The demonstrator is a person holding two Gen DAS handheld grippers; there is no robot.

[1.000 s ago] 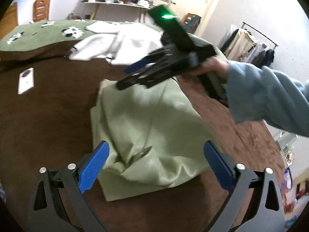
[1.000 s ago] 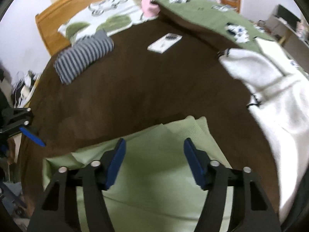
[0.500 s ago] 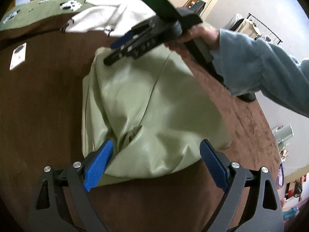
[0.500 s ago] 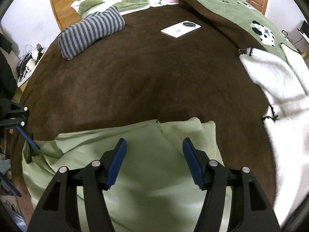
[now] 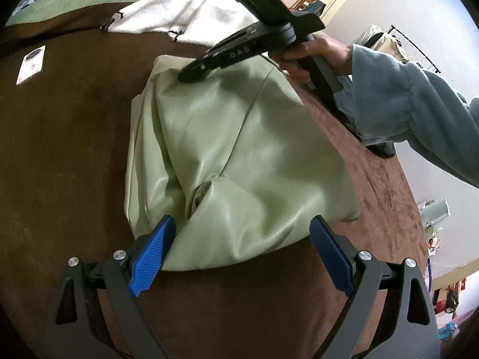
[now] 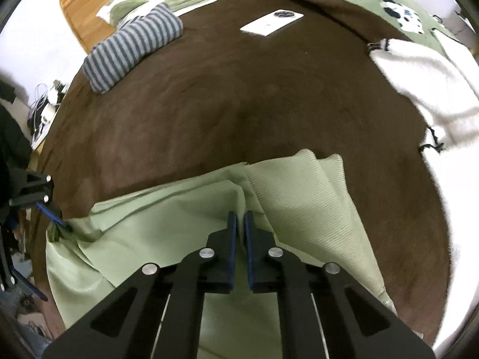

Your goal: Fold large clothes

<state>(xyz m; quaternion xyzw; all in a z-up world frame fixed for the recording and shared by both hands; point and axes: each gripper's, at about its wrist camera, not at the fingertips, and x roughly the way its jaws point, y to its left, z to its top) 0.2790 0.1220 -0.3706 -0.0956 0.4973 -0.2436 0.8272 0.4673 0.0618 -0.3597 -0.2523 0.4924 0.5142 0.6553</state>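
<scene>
A light green jacket [image 5: 233, 155] lies bunched on the brown bed cover [image 5: 74, 149]; it also shows in the right wrist view [image 6: 179, 218]. My left gripper [image 5: 239, 248] is open, its blue pads on either side of the jacket's near edge. My right gripper [image 6: 240, 227] is shut on a fold of the jacket next to its ribbed hem [image 6: 305, 197]. In the left wrist view the right gripper [image 5: 191, 74] presses down at the jacket's far end.
A white fleece garment [image 5: 185, 21] and a green cow-print blanket [image 5: 69, 3] lie at the far side. A phone [image 6: 271, 22] and a striped folded garment [image 6: 131, 48] rest on the cover. A clothes rack [image 5: 404, 45] stands by the wall.
My right gripper closed from open onto the jacket's fold by the hem. My left gripper moved closer to the jacket's near edge, still open.
</scene>
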